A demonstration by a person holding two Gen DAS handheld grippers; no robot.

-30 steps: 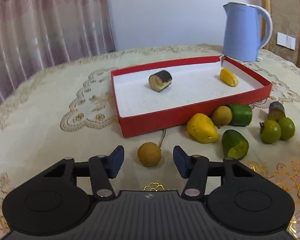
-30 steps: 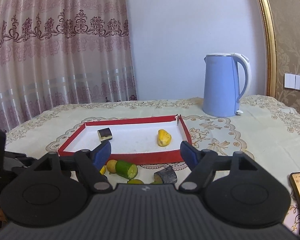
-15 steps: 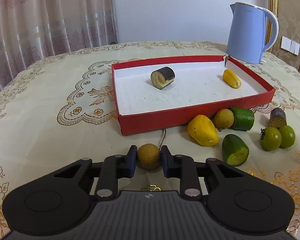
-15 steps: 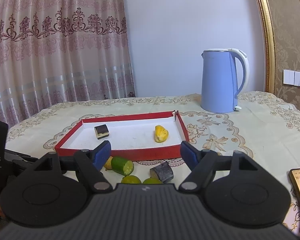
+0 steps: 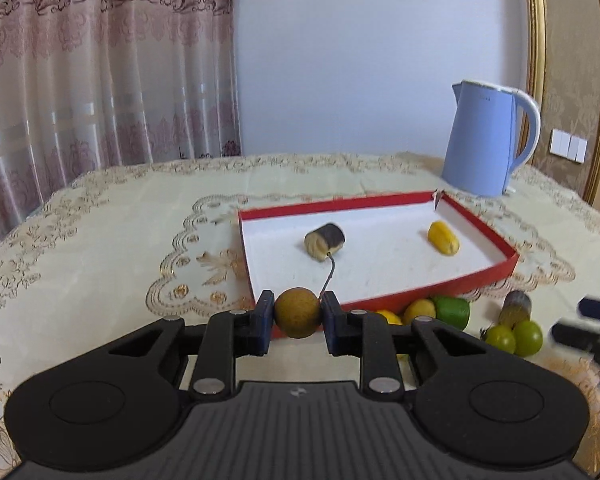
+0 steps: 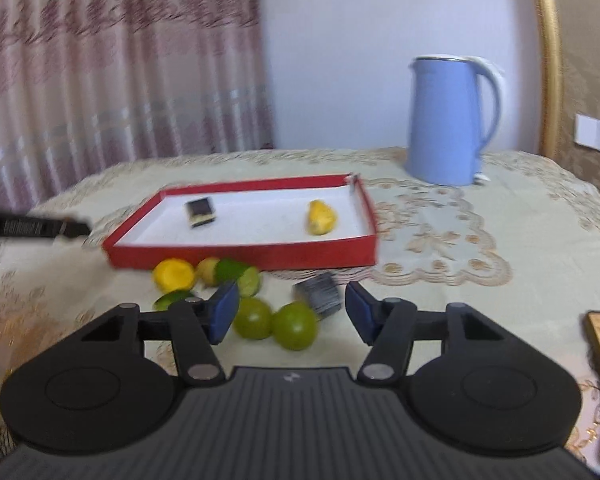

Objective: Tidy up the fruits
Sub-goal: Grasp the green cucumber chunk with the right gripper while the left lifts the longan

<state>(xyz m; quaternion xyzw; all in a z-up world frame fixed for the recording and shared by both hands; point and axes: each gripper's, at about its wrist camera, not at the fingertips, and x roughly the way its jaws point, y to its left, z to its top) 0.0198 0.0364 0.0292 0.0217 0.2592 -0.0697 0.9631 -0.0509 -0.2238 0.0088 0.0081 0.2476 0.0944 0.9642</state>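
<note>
Transport step, by my read: left gripper (image 5: 298, 317) had its fingers clamped on the brown round fruit (image 5: 297, 312), stem sticking up to the right, fruit lifted off the counter (image 5: 112, 240) and hanging in front of the near wall of the red tray (image 5: 476, 272); tray already held a dark-skinned cut piece (image 5: 325, 241) and a yellow piece (image 5: 443, 237); loose fruit sat outside along the near wall: yellow ones, green cut pieces, a grey-brown chunk (image 6: 318, 293); blue kettle (image 5: 486, 140) stood behind the tray, well apart from the work; right gripper (image 6: 291, 313) had been narrowing its fingers but they were apart and not pressing anything, the two green round fruits (image 6: 276, 323) lying between them on the counter; right view was blurred, so contact with the left pad was hard to rule out; next move likely called for carrying the brown fruit over the near wall with clearance, setting it on bare white floor away from the two pieces, then releasing; right side needed to centre on one green fruit before closing, since the pair sat touching.
</note>
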